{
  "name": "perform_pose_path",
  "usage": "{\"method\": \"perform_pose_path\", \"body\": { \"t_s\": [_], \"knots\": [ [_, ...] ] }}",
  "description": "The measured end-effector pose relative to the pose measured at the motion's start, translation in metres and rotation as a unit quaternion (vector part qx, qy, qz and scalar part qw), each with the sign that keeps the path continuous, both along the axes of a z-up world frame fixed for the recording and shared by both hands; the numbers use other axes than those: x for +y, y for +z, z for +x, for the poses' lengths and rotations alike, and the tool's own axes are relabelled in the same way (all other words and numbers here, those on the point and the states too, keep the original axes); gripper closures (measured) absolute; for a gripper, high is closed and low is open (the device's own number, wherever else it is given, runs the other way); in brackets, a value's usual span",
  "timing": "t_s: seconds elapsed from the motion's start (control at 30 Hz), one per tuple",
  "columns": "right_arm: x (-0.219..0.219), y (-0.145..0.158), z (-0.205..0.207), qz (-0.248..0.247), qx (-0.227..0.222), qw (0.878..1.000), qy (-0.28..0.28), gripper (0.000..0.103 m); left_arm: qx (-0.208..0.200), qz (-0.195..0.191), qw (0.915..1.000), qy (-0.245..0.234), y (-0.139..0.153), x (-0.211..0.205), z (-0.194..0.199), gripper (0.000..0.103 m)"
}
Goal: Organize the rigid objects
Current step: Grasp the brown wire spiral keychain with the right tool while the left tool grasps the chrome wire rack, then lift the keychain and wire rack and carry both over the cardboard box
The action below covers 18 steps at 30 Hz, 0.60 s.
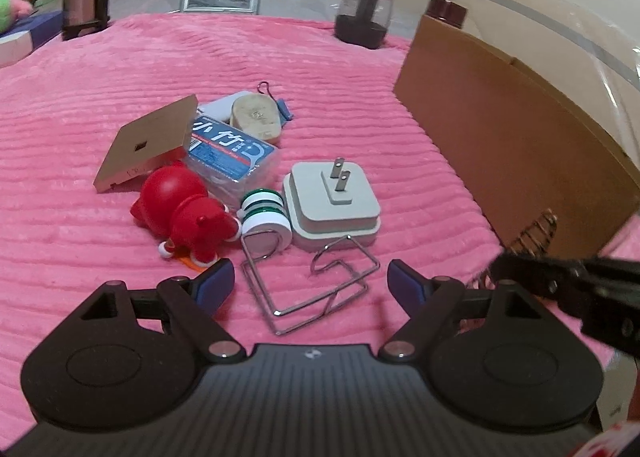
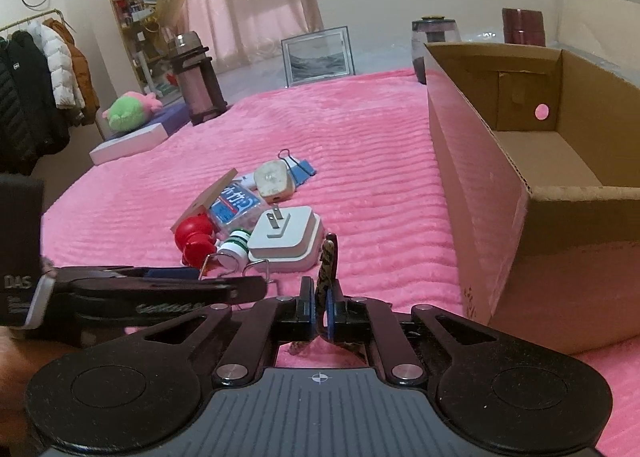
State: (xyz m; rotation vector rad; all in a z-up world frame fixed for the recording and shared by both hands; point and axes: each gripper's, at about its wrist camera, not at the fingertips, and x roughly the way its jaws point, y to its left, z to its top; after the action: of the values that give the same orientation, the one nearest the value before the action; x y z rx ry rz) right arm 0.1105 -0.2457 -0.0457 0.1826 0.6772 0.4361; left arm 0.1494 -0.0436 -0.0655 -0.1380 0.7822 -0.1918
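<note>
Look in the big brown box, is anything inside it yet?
Empty, as far as it shows. The right wrist view looks into the cardboard box and shows only bare floor and walls; the near corner is hidden.

— Any writing to read here?
— White characters on the blue label of the clear plastic box (image 1: 233,155), too stylised to read. Letters "DAS" on the dark device (image 2: 18,253) at the left edge. Nothing else legible.

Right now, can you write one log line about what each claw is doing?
left claw: open, over wire rack | right claw: shut on hair clip | cardboard box: looks empty
</note>
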Motion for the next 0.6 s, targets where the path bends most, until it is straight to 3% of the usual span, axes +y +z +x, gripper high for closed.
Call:
{"method": "perform_pose_path", "body": {
  "t_s": [0.23, 0.6],
  "knots": [
    [-0.006, -0.004, 0.003, 0.009, 0.006, 1.0, 0.0, 0.101, 0.005, 0.018, 0.9995, 0.027, -0.007, -0.011, 0.01, 0.027],
    [-0.006, -0.002, -0.001, 0.013, 0.001, 1.0, 0.001, 0.102, -0.004, 0.045, 0.999, 0.001, 0.0, 0.011, -0.017, 0.032]
  ]
}}
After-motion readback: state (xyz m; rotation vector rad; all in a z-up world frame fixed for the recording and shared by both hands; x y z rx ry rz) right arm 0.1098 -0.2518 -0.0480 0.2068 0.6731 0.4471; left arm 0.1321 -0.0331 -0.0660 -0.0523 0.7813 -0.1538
